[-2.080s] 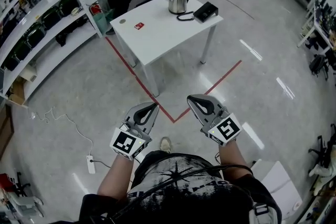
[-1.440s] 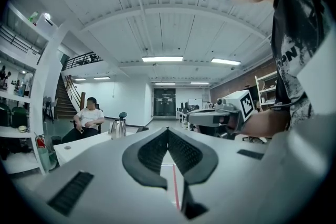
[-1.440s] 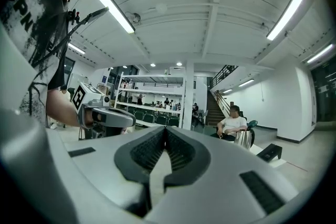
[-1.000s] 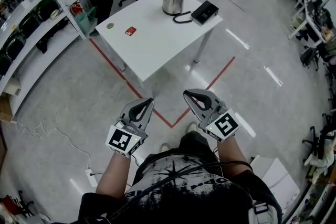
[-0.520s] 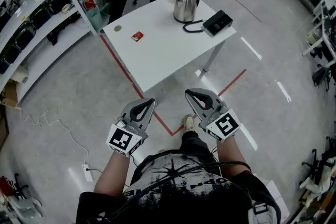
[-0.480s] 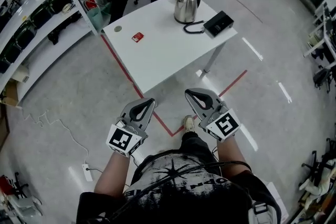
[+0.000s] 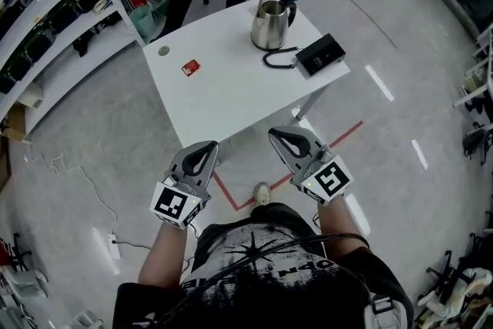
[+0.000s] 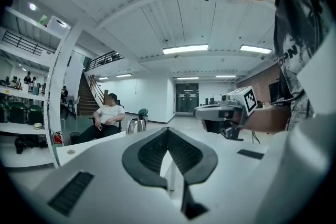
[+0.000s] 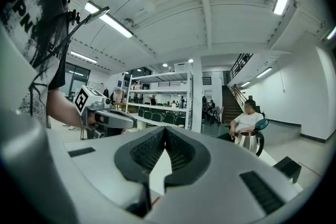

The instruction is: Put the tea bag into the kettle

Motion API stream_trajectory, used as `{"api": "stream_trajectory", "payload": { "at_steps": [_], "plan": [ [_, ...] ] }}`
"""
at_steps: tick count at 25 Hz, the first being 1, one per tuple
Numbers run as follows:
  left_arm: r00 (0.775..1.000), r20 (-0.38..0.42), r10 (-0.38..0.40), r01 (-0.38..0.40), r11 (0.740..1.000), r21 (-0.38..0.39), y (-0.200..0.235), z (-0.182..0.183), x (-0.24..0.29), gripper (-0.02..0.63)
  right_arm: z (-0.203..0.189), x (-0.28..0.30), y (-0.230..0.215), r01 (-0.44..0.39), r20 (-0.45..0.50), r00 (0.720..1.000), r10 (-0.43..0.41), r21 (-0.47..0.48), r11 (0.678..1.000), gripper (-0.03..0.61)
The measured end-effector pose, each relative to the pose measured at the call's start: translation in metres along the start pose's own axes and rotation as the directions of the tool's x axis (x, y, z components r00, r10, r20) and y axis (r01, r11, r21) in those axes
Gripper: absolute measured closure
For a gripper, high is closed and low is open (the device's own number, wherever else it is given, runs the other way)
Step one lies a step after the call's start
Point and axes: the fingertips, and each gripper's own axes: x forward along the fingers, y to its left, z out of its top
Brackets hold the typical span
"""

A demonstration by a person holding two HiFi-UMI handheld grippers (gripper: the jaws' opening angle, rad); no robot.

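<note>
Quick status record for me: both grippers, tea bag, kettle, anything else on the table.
left gripper: shut, empty, short of the table
right gripper: shut, empty, short of the table
tea bag: red, flat on the table's left part, untouched
kettle: upright near the far edge, teal lid looks raised
base: black, right of the kettle, cord beside it
task: tea bag not yet picked up

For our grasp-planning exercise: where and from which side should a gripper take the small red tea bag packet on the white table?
Probably its opposite edges, from straight above: the small red tea bag packet lies flat on the white table, with bare tabletop all round.
</note>
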Motion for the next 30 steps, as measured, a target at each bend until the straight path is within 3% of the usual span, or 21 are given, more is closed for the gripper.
{"api": "stream_trajectory", "payload": {
  "at_steps": [13, 30],
  "plan": [
    [0.993, 0.006, 0.114, -0.114, 0.993, -0.004, 0.015, 0.007, 0.086, 0.603, -0.015, 0.003, -0.091, -0.101, 0.011, 0.995, 0.101, -0.001, 0.995, 0.568],
    [0.983, 0.020, 0.181, -0.180, 0.982, -0.049, 0.077, -0.002, 0.099, 0.603, -0.019, 0.069, -0.116, -0.171, 0.003, 0.985, 0.171, 0.005, 0.985, 0.568]
  ]
}}
